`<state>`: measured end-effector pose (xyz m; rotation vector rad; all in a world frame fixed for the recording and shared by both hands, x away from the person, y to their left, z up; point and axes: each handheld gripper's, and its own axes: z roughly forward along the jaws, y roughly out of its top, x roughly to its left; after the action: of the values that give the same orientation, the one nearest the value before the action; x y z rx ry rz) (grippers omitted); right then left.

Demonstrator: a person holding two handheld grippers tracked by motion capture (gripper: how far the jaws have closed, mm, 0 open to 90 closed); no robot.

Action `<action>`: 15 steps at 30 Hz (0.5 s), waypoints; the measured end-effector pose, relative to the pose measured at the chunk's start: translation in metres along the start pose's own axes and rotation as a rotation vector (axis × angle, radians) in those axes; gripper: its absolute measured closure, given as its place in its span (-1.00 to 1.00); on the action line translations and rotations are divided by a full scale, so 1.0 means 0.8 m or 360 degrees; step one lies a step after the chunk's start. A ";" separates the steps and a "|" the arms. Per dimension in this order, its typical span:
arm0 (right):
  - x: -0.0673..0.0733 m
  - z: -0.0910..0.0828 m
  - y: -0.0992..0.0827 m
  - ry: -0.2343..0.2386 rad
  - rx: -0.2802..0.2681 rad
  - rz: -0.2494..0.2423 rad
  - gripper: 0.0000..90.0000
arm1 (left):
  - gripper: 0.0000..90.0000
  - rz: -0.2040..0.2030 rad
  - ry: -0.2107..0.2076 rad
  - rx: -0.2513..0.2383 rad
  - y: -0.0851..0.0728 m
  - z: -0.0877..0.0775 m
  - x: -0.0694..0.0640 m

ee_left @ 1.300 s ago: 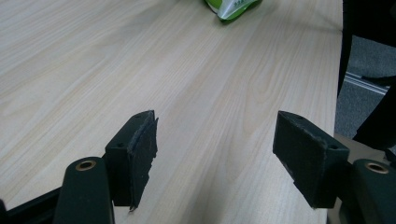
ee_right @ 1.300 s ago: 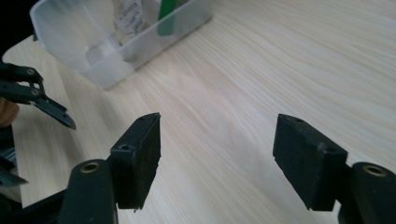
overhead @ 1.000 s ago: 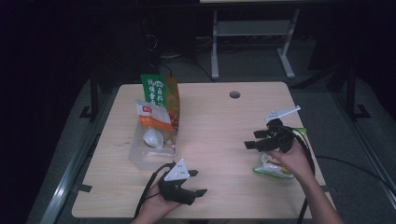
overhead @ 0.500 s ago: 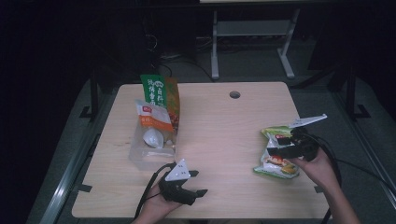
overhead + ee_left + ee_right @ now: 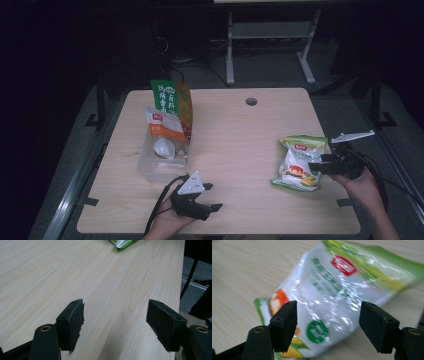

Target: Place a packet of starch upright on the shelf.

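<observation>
Hovering with jaws apart, the right hand-held gripper (image 5: 320, 163) faces the snack bag (image 5: 298, 163) on the table (image 5: 235, 135).

In your left claw view the snack bag (image 5: 122, 243) is cut off by the top edge, just a green corner showing. In your right claw view its print is blurred and unreadable. From above, the tub (image 5: 162, 167) hides the feet of the packets (image 5: 167, 117) standing in it.
</observation>
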<state>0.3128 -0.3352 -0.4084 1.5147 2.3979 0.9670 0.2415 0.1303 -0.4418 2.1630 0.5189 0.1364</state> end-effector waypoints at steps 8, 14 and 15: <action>-0.030 0.016 -0.020 0.0006 0.0032 0.0120 -0.13 | -0.33 -0.0006 0.0002 -0.0002 0.000 0.000 0.000; -0.025 0.015 -0.023 0.0127 0.0004 0.0134 0.42 | -0.33 -0.0004 0.0004 0.0001 0.000 0.000 0.000; -0.022 0.015 -0.023 0.0110 0.0009 0.0125 0.44 | -0.33 -0.0001 0.0004 0.0002 0.000 0.000 0.000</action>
<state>0.3126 -0.3501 -0.4325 1.6139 2.4055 1.0460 0.2416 0.1303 -0.4419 2.1641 0.5211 0.1387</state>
